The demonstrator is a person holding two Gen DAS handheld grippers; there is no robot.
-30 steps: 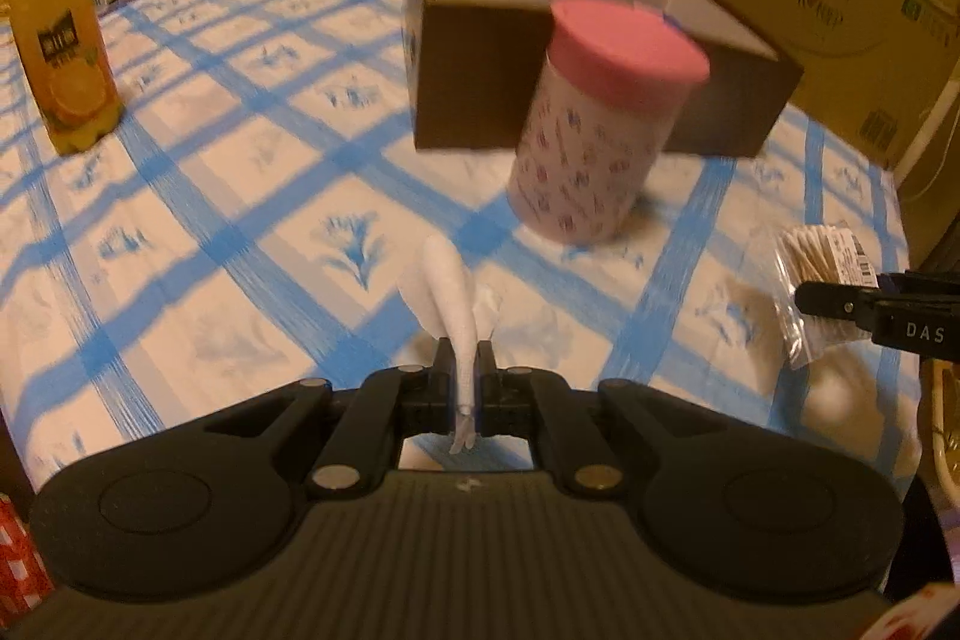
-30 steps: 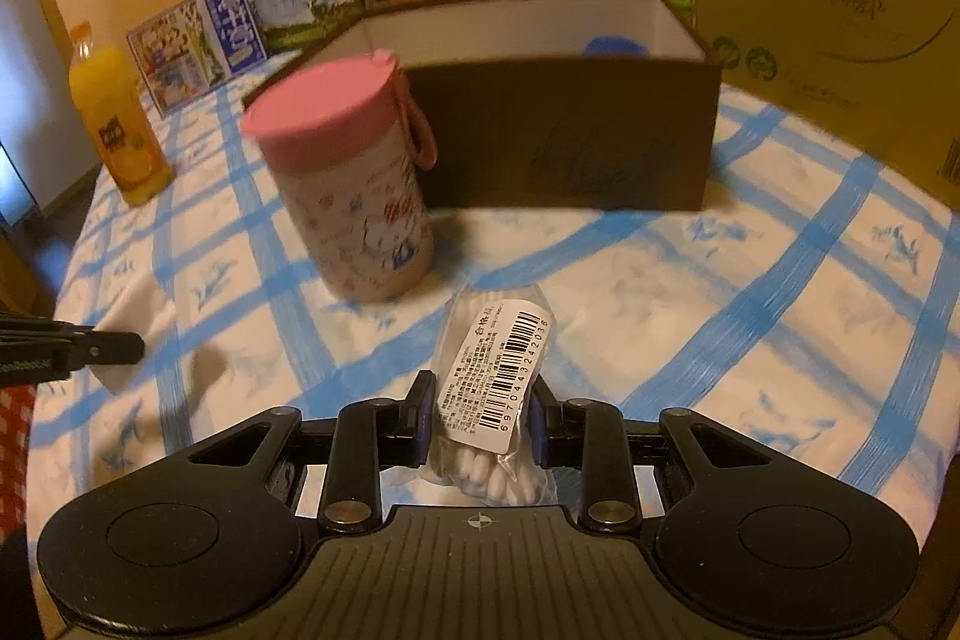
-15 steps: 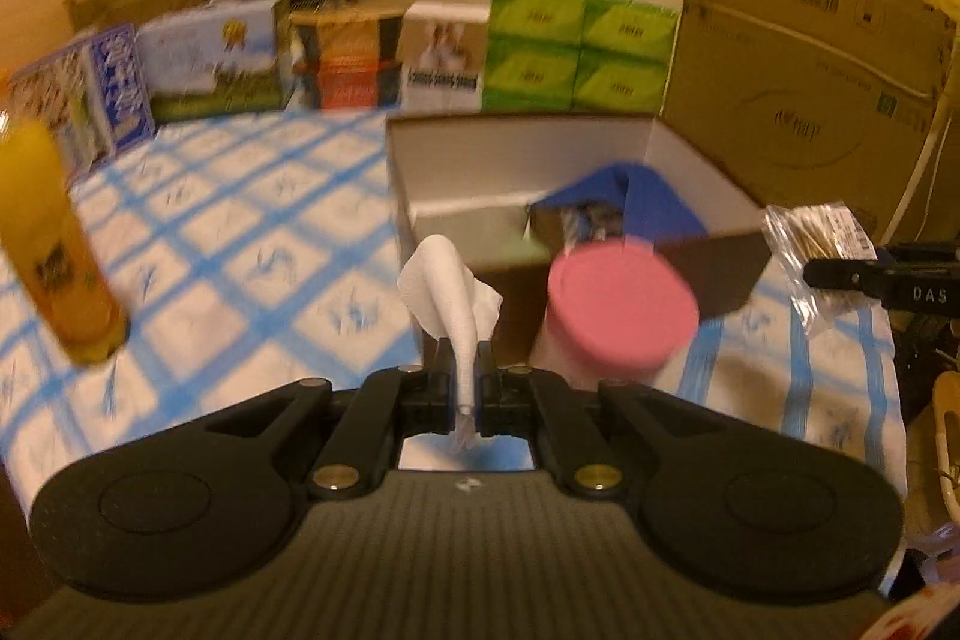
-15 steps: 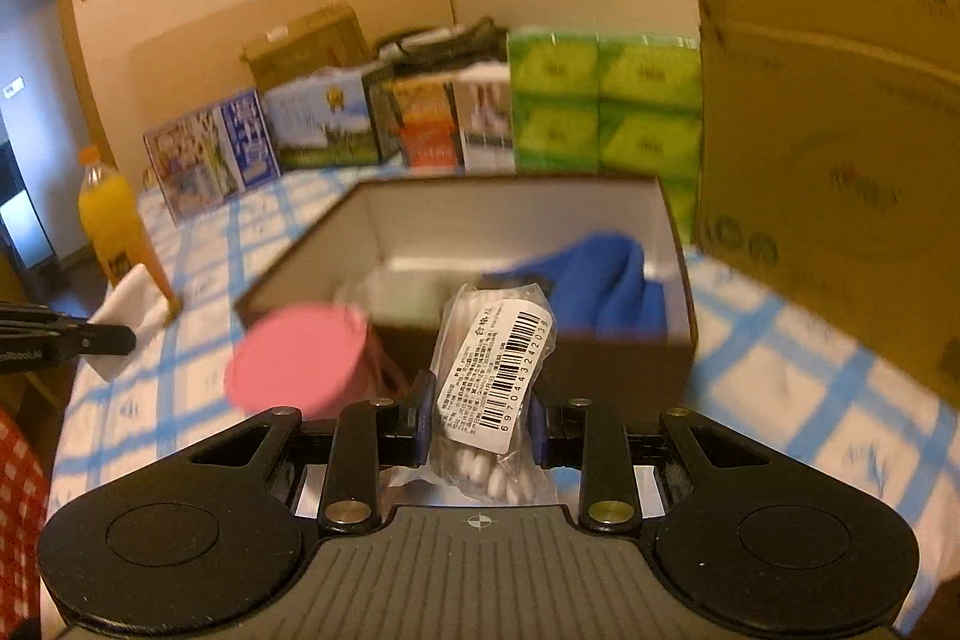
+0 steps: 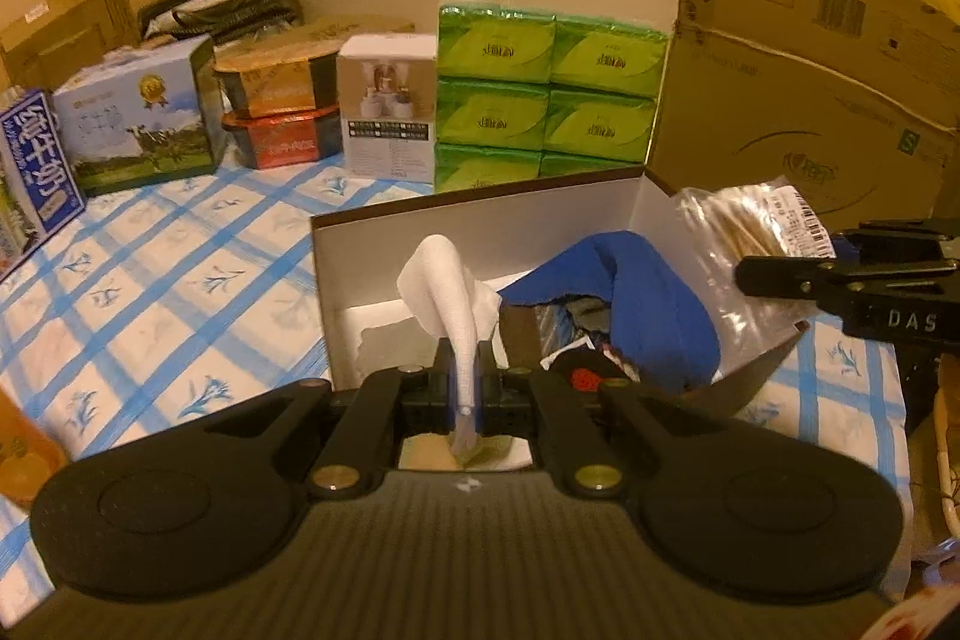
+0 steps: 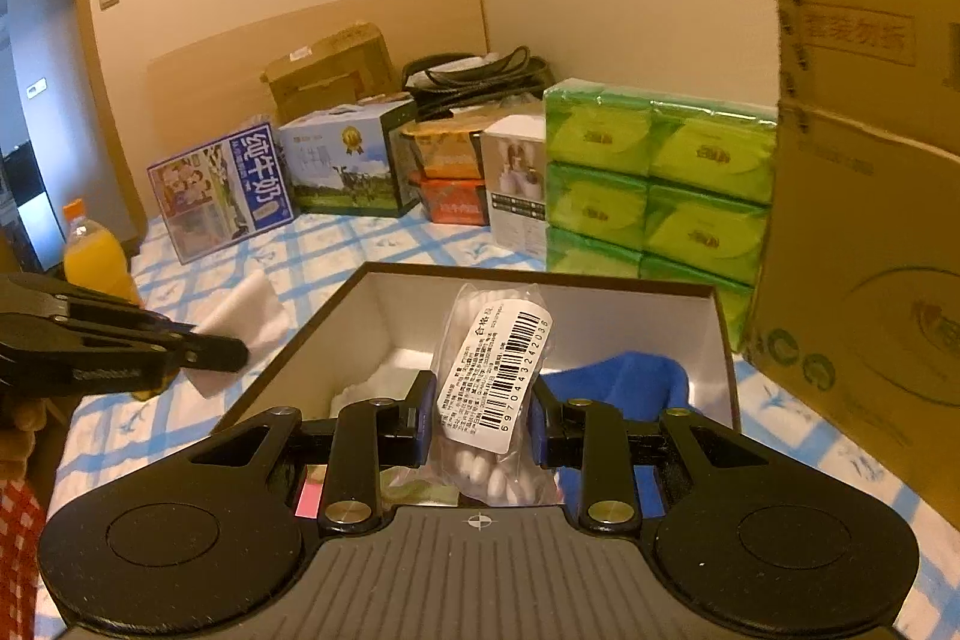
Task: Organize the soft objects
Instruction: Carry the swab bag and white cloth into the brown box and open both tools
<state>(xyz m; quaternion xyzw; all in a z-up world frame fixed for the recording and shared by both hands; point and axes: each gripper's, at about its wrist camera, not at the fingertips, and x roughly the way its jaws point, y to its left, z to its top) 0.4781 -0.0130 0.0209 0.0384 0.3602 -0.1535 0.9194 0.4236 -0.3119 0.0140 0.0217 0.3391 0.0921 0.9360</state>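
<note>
Tissue (image 5: 447, 280), one white sheet, limp & near weightless, is pinched at its lower end in my L gripper (image 5: 463, 388), at 12 o'clock over the open box (image 5: 480, 214). R gripper (image 6: 477, 418) clamps one crinkly, slippery-looking bag of cotton swabs (image 6: 498, 370) mid-body. One blue cloth (image 6: 624, 382) sits in the box at 3 o'clock. I count six visible green tissue packs (image 5: 549, 91) behind.

left gripper (image 5: 462, 382): matte black, ribbed grey housing, round side pads, brass screws, blue-faced jaws. right gripper (image 6: 483, 415): same build; white "das" lettering on its side.
</note>
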